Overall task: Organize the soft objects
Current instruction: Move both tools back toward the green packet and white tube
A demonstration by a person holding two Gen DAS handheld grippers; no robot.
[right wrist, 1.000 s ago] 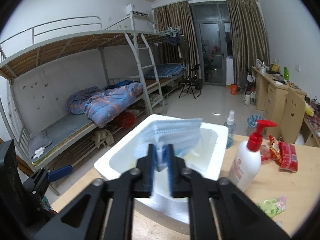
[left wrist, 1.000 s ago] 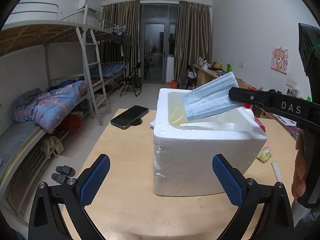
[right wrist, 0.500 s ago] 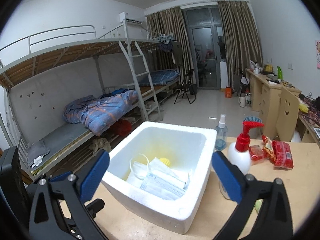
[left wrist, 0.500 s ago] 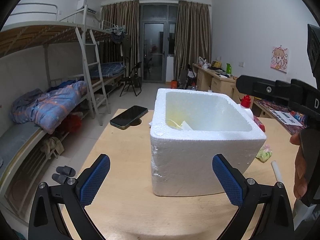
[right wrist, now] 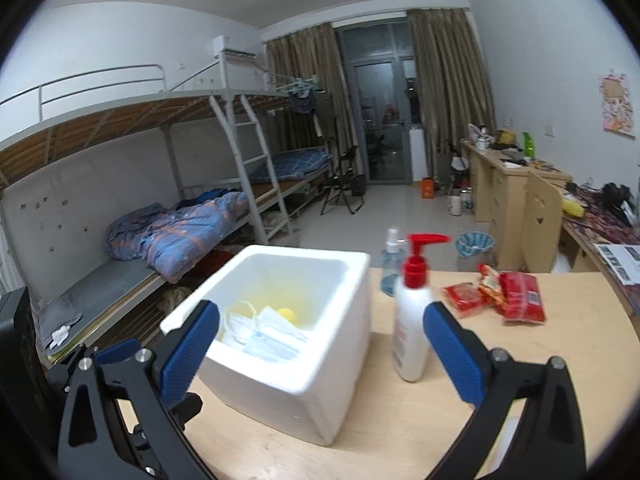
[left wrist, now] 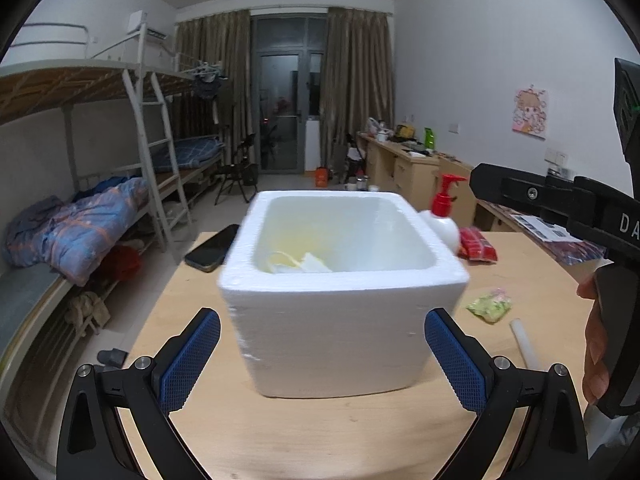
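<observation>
A white foam box [left wrist: 340, 320] stands on the wooden table, also in the right wrist view [right wrist: 304, 360]. Inside lie blue face masks [right wrist: 272, 340] and a yellow object [right wrist: 287, 314]; a mask edge shows in the left wrist view [left wrist: 304, 266]. My left gripper [left wrist: 322, 356] is open and empty, its blue pads either side of the box's near wall. My right gripper [right wrist: 320, 356] is open and empty, above and behind the box; its body shows in the left wrist view [left wrist: 560, 208].
A pump bottle with a red top [right wrist: 412, 320], a clear spray bottle [right wrist: 390, 264], red snack packets [right wrist: 512, 292], a green packet [left wrist: 490, 305], a white tube [left wrist: 524, 344] and a phone [left wrist: 212, 248] lie on the table [left wrist: 320, 432]. Bunk beds stand left, desks right.
The right gripper opened and dropped the blue mask into the box, then drew back and to the right. The left gripper stayed open and moved a little closer to the box.
</observation>
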